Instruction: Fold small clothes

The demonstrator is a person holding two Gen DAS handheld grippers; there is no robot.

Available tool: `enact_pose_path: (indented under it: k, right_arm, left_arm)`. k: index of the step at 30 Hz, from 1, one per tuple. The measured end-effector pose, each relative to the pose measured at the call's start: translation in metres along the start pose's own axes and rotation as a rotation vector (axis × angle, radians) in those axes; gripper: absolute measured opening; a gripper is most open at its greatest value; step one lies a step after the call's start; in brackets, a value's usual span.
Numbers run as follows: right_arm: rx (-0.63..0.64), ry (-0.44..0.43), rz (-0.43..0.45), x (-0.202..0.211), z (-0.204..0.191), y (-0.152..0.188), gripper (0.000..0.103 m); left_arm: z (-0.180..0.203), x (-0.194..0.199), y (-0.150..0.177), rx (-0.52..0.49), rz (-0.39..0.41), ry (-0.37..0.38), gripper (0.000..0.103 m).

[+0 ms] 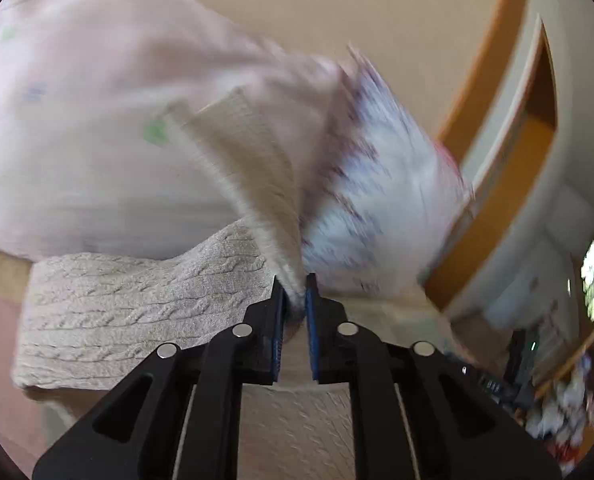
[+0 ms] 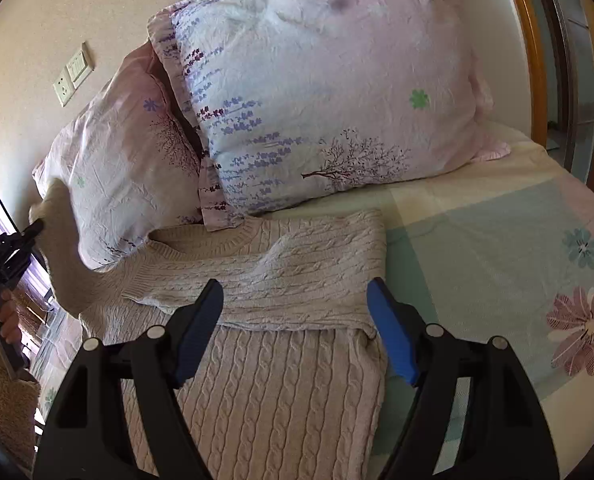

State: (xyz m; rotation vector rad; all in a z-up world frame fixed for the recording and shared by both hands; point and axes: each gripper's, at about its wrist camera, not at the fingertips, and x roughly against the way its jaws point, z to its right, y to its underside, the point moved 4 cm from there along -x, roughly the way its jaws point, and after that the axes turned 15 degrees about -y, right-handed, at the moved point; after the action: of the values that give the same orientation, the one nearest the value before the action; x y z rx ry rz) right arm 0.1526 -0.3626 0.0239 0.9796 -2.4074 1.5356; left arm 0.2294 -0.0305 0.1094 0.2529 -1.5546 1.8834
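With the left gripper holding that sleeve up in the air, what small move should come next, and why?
Probably carry the raised sleeve inward and lay it across the sweater body. The left gripper is shut on its cuff, lifted beside the pillows; the other sleeve already lies folded across the chest. The right gripper hovers open, holding nothing.

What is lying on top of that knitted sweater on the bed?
One sleeve is folded across the sweater. The pillow overlaps its collar edge. The left gripper lifts the other sleeve. The bedsheet underneath is covered.

Home bedroom, bed (image 2: pixel 477 216) with floral sheet, 2 floral pillows (image 2: pixel 321 92) against wall, wall socket (image 2: pixel 64 89), wooden door frame (image 2: pixel 531 40)
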Motion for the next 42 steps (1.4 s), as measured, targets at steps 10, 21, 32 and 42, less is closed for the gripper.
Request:
enact_pose_path:
  k: [10,21,32,42]
  right_arm:
    - [-0.096,-0.066,-0.140,0.042,0.009,0.052,0.074]
    - [-0.296,-0.190,-0.250,0.082,-0.017,0.148,0.034]
    - [-0.305,-0.425,-0.221,0.085,-0.054,0.142,0.007]
    - [-0.341,-0.399,0.189,-0.001,-0.001,-0.047,0.009]
  left_arm:
    - [-0.020,0.006,0.088,-0.133,-0.233,-0.170,0.055]
    - [-0.127,0.112,0.198,0.149,-0.377,-0.261,0.055]
    - [-0.085,0.115,0.211,0.226,-0.365,-0.045,0.009]
    - [-0.124,-0.001,-0.001,0.240,-0.063,-0.269,0.013]
